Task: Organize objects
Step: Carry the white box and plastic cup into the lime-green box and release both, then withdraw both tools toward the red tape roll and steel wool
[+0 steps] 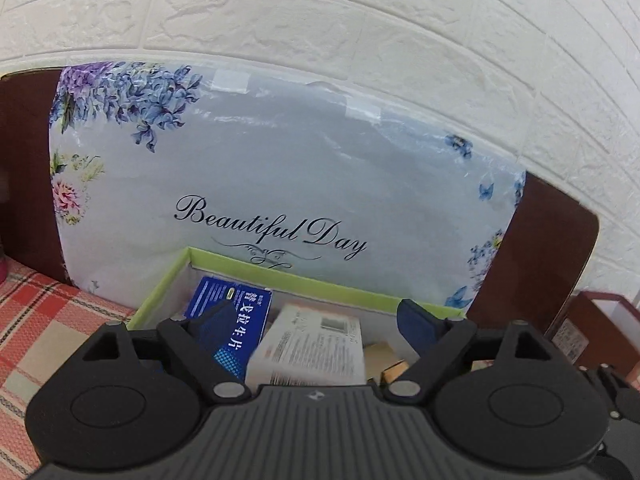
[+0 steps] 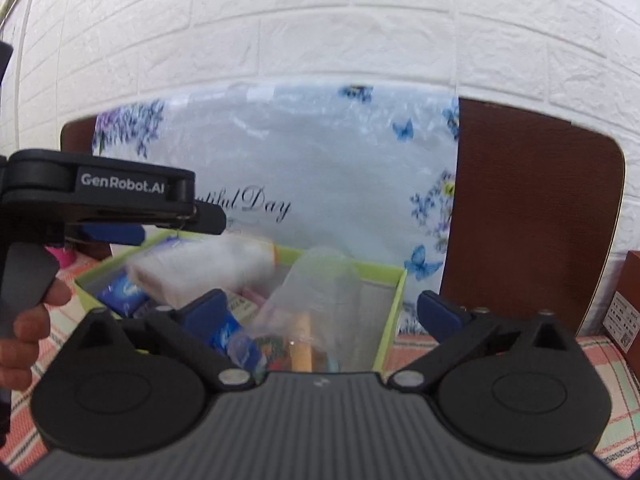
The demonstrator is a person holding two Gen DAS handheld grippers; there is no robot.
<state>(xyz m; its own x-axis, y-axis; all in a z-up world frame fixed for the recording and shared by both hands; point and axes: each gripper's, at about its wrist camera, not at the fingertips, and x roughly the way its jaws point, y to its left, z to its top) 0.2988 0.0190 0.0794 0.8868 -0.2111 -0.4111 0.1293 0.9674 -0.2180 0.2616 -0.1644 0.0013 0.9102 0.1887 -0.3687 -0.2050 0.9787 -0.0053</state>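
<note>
A green-rimmed box sits open, holding a blue medicine carton leaning upright beside a white printed carton and a clear plastic bag.

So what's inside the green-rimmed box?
The green-rimmed box holds a blue medicine carton, a white printed carton and a clear plastic bag. Its floor is covered.

1 green tray, 1 blue box, 1 white box, 2 hand-held grippers.
</note>
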